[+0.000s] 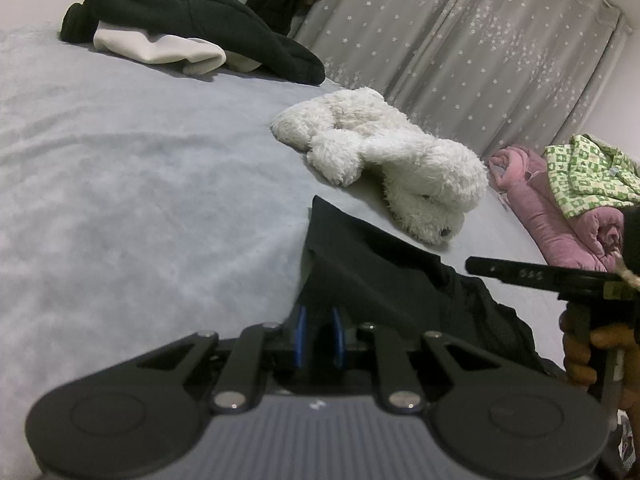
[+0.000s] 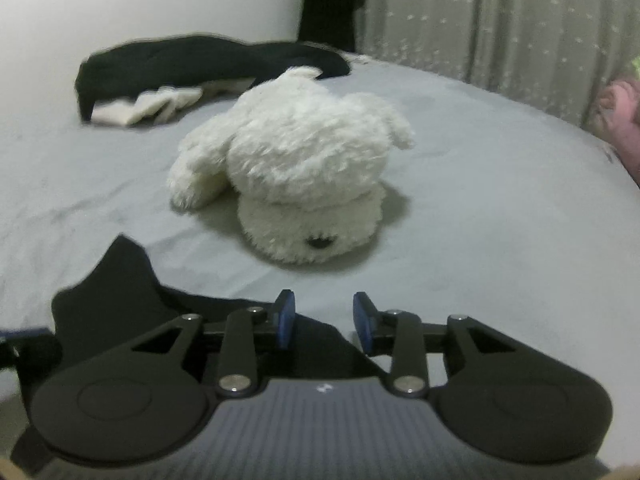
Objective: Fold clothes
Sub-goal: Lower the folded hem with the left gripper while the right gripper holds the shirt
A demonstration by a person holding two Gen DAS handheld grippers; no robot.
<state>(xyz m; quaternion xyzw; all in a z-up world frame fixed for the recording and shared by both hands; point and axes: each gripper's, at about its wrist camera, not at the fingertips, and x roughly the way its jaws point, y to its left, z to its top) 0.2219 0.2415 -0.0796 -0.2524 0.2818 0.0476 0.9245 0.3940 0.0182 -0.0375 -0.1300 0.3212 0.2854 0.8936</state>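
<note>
A black garment (image 1: 380,276) lies on the grey bed sheet (image 1: 120,160), with one corner lifted into a peak. My left gripper (image 1: 319,320) is shut on its near edge, and dark cloth fills the narrow gap between the blue pads. In the right wrist view the same black garment (image 2: 120,300) spreads out at lower left. My right gripper (image 2: 325,312) stands open over its edge, the blue pads apart and not pressing on the cloth. The right gripper (image 1: 520,276) also shows from the side in the left wrist view, held by a hand (image 1: 580,352).
A white plush dog (image 1: 392,164) (image 2: 304,168) lies just beyond the garment. Black and white clothes (image 1: 180,28) are piled at the far side of the bed. A pink blanket (image 1: 560,224) and a green patterned garment (image 1: 588,176) sit at right, before a starred curtain (image 1: 480,40).
</note>
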